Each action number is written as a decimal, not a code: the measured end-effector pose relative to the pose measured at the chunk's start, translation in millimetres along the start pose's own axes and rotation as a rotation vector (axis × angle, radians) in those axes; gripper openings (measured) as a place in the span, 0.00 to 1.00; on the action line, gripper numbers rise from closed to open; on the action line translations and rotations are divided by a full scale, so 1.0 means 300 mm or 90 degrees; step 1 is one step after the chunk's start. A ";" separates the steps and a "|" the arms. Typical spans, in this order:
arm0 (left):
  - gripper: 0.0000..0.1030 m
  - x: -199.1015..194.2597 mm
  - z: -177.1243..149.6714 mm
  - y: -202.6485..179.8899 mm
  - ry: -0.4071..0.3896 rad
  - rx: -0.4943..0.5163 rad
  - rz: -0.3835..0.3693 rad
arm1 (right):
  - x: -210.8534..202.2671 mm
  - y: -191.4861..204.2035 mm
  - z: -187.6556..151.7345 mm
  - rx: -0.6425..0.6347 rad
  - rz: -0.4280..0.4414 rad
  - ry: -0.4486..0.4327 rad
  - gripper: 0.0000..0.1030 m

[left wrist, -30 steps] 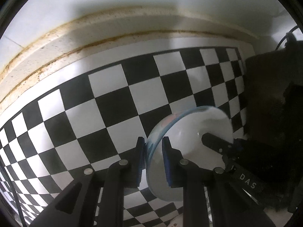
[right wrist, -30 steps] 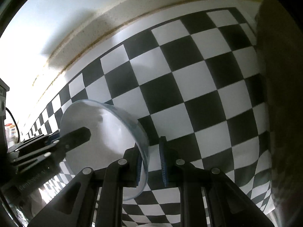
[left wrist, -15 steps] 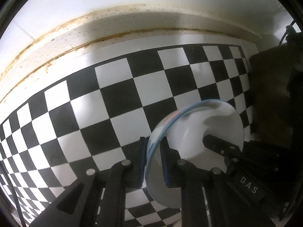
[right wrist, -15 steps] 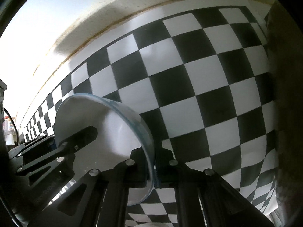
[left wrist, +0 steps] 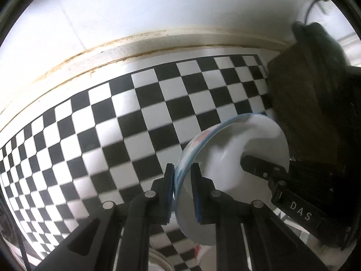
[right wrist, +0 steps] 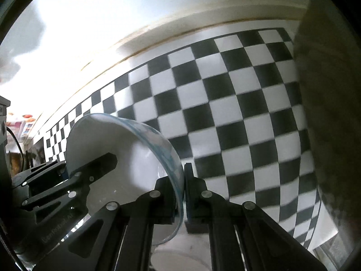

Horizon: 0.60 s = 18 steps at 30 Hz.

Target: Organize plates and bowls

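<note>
A white bowl [left wrist: 225, 153] with a blue rim hangs tilted above the checkered mat [left wrist: 126, 135], held from two sides. My left gripper [left wrist: 182, 169] is shut on its rim, one pad outside the wall and one inside. In the right wrist view the same bowl [right wrist: 126, 158] fills the lower left, and my right gripper [right wrist: 181, 176] is shut on the opposite rim. Each view shows the other gripper's black fingers [left wrist: 259, 167] [right wrist: 97, 164] reaching into the bowl.
The black-and-white mat [right wrist: 225, 117] runs to a stained white ledge [left wrist: 158, 43] under the wall. A dark brown bulky object [left wrist: 311, 103] [right wrist: 329, 113] stands at the right. More white dishware [left wrist: 203, 255] [right wrist: 176, 257] lies below the held bowl.
Both grippers have lifted with the bowl, so the mat looks smaller and farther off. The right gripper's jaws closed onto the rim; the left stayed clamped.
</note>
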<state>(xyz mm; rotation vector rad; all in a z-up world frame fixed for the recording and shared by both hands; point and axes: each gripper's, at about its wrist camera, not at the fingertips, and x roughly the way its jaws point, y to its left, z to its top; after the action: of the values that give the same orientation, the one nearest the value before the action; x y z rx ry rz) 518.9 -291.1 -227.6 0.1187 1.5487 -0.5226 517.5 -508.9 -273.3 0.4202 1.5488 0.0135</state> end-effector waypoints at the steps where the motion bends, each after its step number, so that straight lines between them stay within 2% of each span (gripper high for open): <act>1: 0.12 -0.015 -0.021 -0.015 -0.001 0.002 -0.001 | -0.009 -0.004 -0.020 -0.002 0.001 -0.003 0.07; 10: 0.12 -0.147 -0.253 -0.107 -0.033 0.023 -0.005 | -0.191 -0.095 -0.341 -0.008 0.030 -0.019 0.07; 13: 0.12 -0.150 -0.321 -0.144 -0.033 0.036 -0.001 | -0.189 -0.116 -0.439 -0.004 0.030 -0.020 0.07; 18: 0.12 -0.119 -0.416 -0.181 -0.013 0.051 -0.005 | -0.112 -0.150 -0.518 0.002 0.024 -0.007 0.07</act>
<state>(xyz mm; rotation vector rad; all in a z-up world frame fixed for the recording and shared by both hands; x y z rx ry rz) 385.1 -281.3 -184.6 0.1676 1.5090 -0.5905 354.5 -520.5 -247.8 0.4507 1.5307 0.0383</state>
